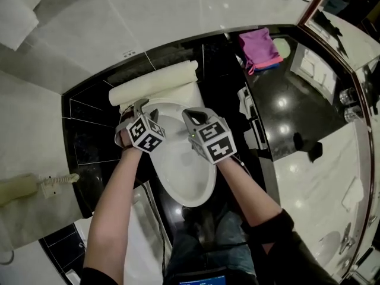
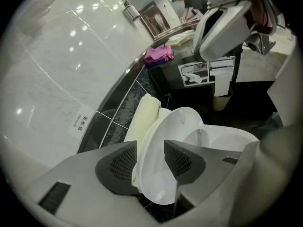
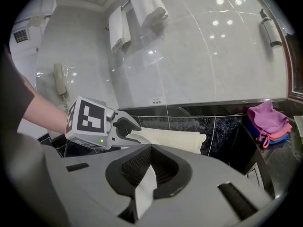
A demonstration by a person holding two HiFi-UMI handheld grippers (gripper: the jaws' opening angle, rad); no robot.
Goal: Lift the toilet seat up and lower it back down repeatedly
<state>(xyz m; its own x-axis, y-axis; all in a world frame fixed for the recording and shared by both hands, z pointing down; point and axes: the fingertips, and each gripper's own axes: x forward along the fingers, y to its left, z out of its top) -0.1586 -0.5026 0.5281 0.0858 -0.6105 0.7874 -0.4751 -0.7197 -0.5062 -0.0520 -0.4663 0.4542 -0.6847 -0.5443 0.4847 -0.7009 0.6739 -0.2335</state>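
Observation:
The white toilet seat (image 1: 178,162) stands partly raised, tilted over the bowl (image 2: 227,141). In the left gripper view the seat (image 2: 158,141) runs edge-on between the two pads, its underside with small bumpers facing right. My left gripper (image 2: 150,161) straddles the seat's left rim, one pad on each face, and grips it. From above, the left gripper (image 1: 145,109) sits at the seat's back left. My right gripper (image 1: 197,116) hovers over the seat's right side, jaws shut (image 3: 149,167). A white sliver shows under its pads. It also sees the left gripper (image 3: 133,130).
A cream roll (image 1: 154,82) lies along the black ledge behind the toilet. A pink cloth (image 1: 259,47) sits on the black counter to the right. A paper holder (image 1: 246,103) hangs beside the bowl. A wall phone (image 1: 29,186) is at the left. Towels (image 3: 142,8) hang high on the marble wall.

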